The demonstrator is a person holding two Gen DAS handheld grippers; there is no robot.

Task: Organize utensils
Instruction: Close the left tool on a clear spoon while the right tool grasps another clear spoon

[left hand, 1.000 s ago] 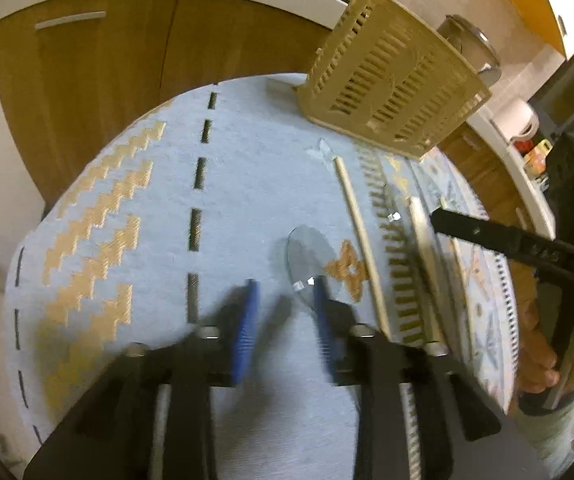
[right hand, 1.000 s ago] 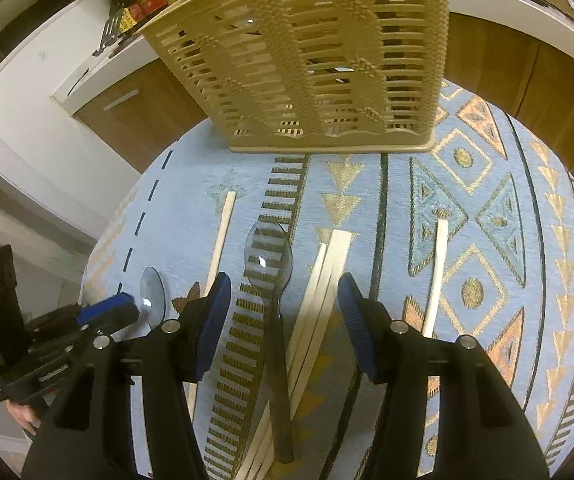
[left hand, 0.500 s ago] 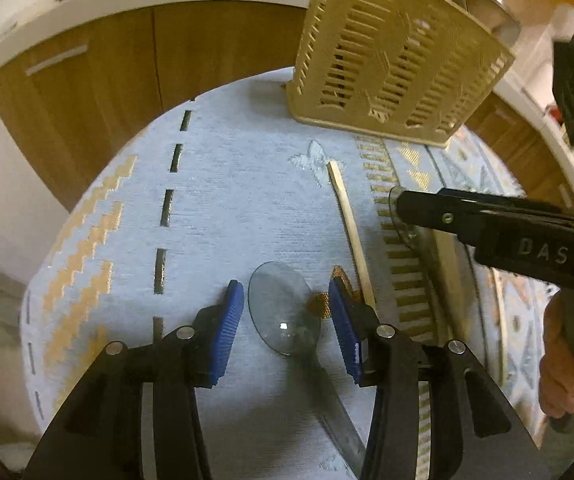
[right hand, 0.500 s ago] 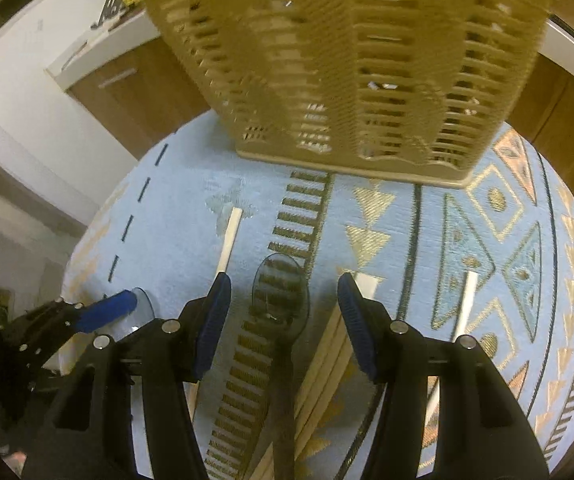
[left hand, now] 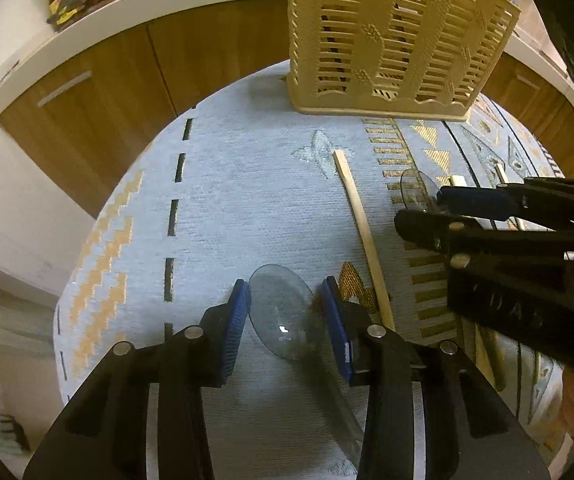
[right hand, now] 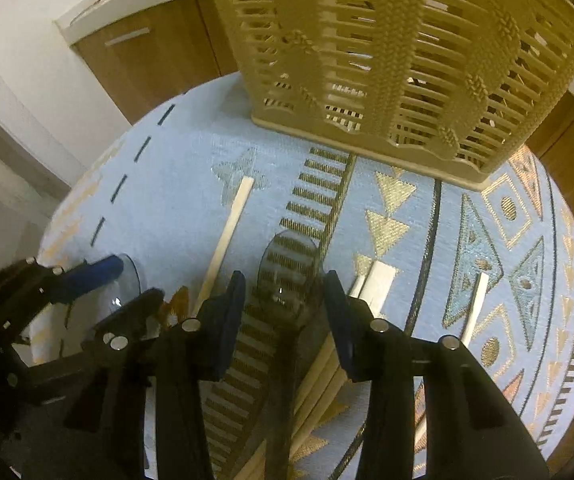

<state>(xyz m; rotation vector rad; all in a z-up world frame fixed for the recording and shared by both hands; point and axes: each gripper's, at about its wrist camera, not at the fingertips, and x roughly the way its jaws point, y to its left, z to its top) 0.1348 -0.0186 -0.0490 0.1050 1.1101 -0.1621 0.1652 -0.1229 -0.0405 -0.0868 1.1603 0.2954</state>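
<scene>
A clear plastic spoon [left hand: 283, 312] lies on the blue patterned cloth [left hand: 247, 200], its bowl between the blue pads of my left gripper [left hand: 285, 320]. Those jaws are closing; the left pad meets the bowl's rim and a sliver of gap stays on the right. A second clear spoon [right hand: 289, 268] lies with its bowl between the pads of my right gripper [right hand: 287, 300]. These jaws are closing too, with a narrow gap on the left. Each gripper shows in the other's view: the right gripper [left hand: 419, 210] and the left gripper [right hand: 139, 280].
A beige slatted basket [left hand: 395, 40] stands at the far edge of the round table. Wooden chopsticks lie on the cloth: one [left hand: 361, 232] between the spoons, a pair [right hand: 375, 280] and a single one [right hand: 477, 304] further right. Wooden cabinets [left hand: 107, 92] stand behind.
Both grippers have moved forward toward the basket, so each spoon bowl now sits between the pads. Both pairs of jaws have narrowed around the bowls.
</scene>
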